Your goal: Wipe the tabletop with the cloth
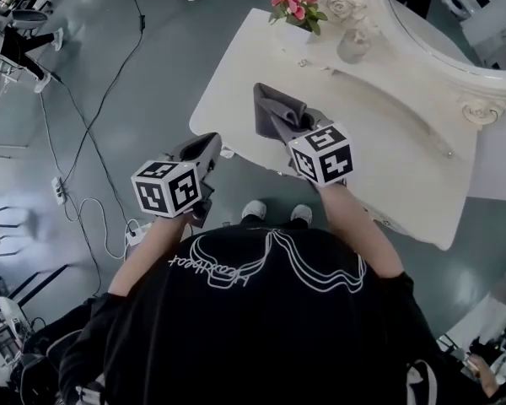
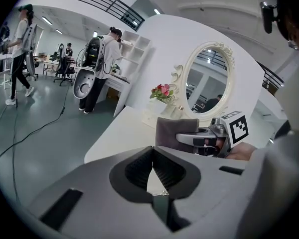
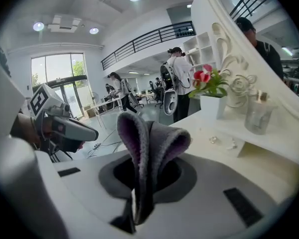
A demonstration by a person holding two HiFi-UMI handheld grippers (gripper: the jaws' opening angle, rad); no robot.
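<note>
Black shirt [image 1: 261,327] of the person fills the foreground of the head view; both forearms reach out from it.

Right gripper [image 1: 280,126]: jaws clamped on a grey cloth [image 1: 275,104]. In its own view the cloth [image 3: 145,148] is pinched low between the pads and stands up in a folded loop. The loose end points forward, toward the mirror side.

Left gripper [image 1: 211,142]: jaws together at the tips, nothing between them. It hangs over the floor, just off the table's near-left edge. From its view the right gripper [image 2: 189,139] and the hanging cloth [image 2: 173,131] lie ahead and to the right.

White dressing tabletop [image 1: 405,154]: long axis runs from upper left to lower right in the head view. The right gripper is over its left end. Most of the bare top stretches away to that gripper's right. Cloth looks lifted off the surface; contact can't be confirmed.

At the back edge: ornate mirror frame [image 1: 379,15], pink flowers [image 1: 297,7], glass jar [image 1: 352,47].

Judgement: wiping not yet begun. The cloth has to come down flat, then sweep rightward along the long axis. The right arm is the nearer one, clear of the jar and flowers.
</note>
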